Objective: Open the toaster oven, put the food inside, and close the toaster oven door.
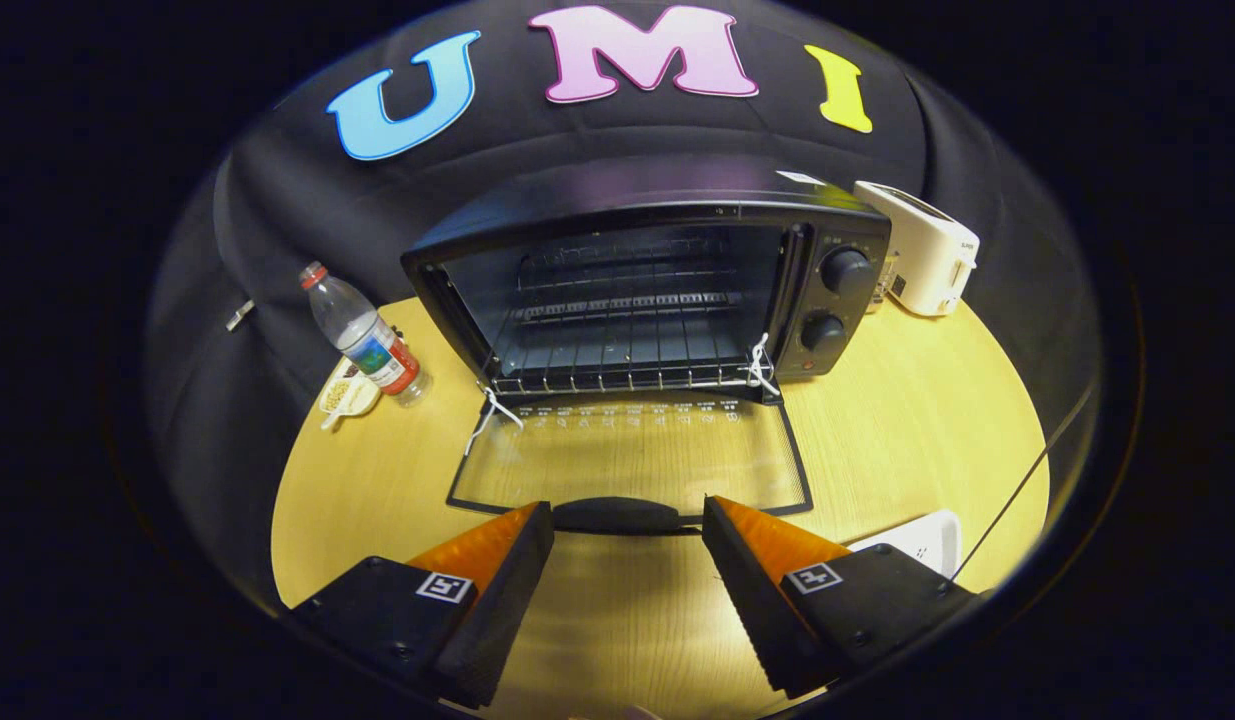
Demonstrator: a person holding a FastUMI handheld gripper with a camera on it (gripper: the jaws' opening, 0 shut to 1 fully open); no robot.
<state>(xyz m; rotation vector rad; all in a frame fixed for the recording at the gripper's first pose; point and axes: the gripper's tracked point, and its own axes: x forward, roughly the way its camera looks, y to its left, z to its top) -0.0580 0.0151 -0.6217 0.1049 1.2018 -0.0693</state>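
A black toaster oven (667,280) stands on the round wooden table, its glass door (632,460) folded down flat toward me. The wire rack (627,345) inside is bare. The door's black handle (617,516) lies just ahead of my fingertips, in line with the gap between them. My gripper (627,520) is open and holds nothing; its two orange-and-black fingers (497,560) stand wide apart above the table. A small pale dish of food (349,392) sits left of the oven, beside a bottle.
A clear plastic water bottle (362,335) stands by the dish at the table's left rim. A white toaster (927,250) sits behind the oven on the right. A white power strip (917,540) and a thin cable (1027,480) lie by my right finger.
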